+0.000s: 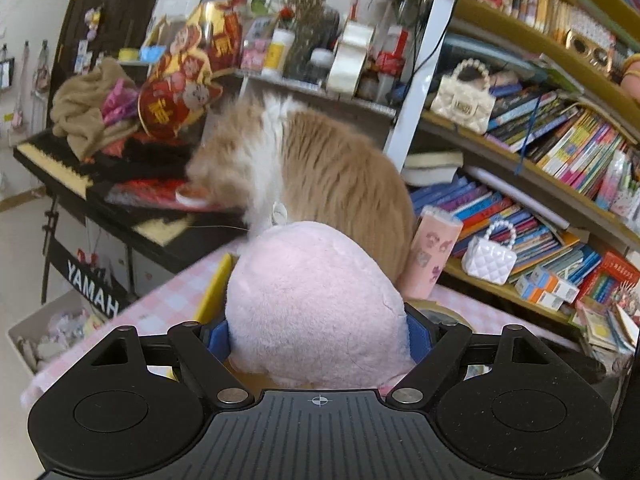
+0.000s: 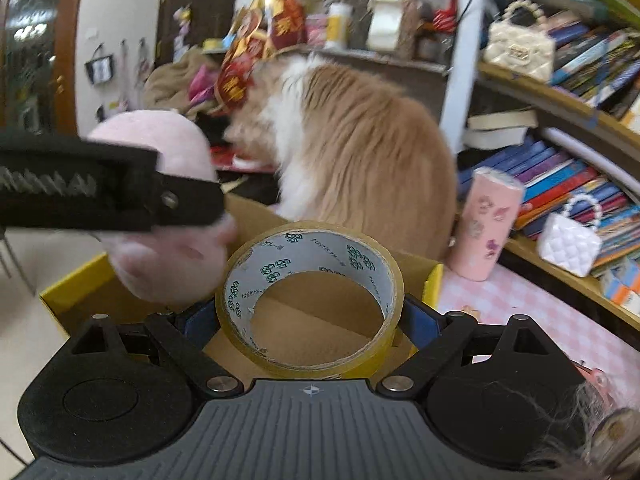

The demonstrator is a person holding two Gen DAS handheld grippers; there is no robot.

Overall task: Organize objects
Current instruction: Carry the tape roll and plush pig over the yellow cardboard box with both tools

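- a pink plush toy point(image 1: 316, 304) is pinched between the blue pads of the left gripper point(image 1: 318, 336); its pile is short, pale pink and softly matted, its form rounded and bulging above the jaws.
- in the right wrist view the same toy is seen at the left, held up over the near left corner of a yellow-rimmed cardboard box point(image 2: 434, 280).
- a roll of clear tape point(image 2: 310, 300) is clamped across its width by the right gripper point(image 2: 310, 324); the tape looks yellowish, the inside of the core is white with green printed marks, and the hole faces the camera.
- the roll is held above the box's brown interior.
- behind the box an orange-and-white cat point(image 2: 360, 148) is seen from behind on the pink checked tablecloth point(image 2: 520, 312).
- a pink cylindrical cup point(image 2: 486, 224) stands just beside the cat, before the bookshelf point(image 2: 576, 280).
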